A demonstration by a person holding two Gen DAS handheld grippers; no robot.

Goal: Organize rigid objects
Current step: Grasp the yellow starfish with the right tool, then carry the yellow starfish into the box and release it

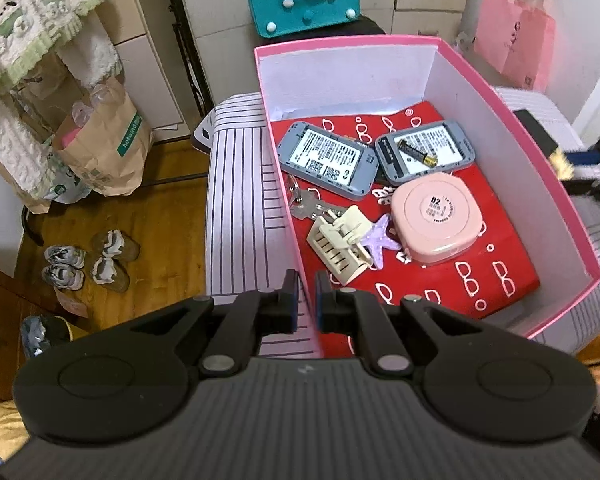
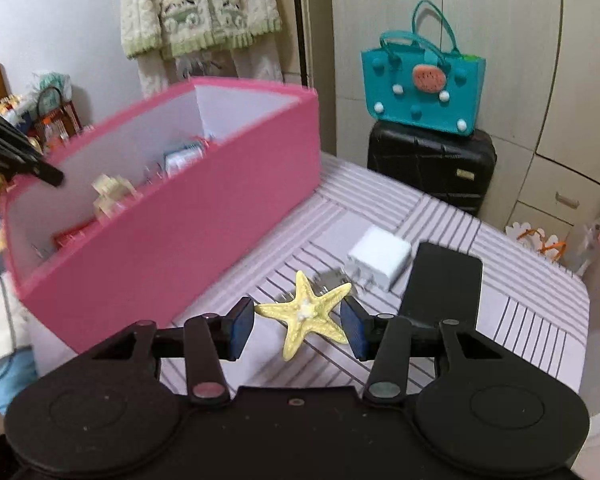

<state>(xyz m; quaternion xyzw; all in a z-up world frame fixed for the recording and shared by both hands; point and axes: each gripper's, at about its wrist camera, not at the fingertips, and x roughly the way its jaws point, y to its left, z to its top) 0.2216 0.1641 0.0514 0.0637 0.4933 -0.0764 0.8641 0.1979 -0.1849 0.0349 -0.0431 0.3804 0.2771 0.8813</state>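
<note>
A pink box [image 1: 540,148] sits on a striped table [image 1: 240,200]. In it lie two grey devices [image 1: 324,156], a battery [image 1: 418,152], keys [image 1: 306,204], a cream hair claw [image 1: 340,248], a purple starfish [image 1: 378,240] and a pink square case [image 1: 436,220]. My left gripper [image 1: 307,304] is shut on the box's near left wall. My right gripper [image 2: 298,326] is shut on a yellow starfish [image 2: 306,314] and holds it above the table beside the box [image 2: 188,232].
A white charger [image 2: 378,258] and a black phone [image 2: 444,284] lie on the table right of the box. A teal bag [image 2: 422,88] stands on a black suitcase [image 2: 432,164] behind. Paper bags [image 1: 100,152] and shoes [image 1: 88,264] are on the floor at left.
</note>
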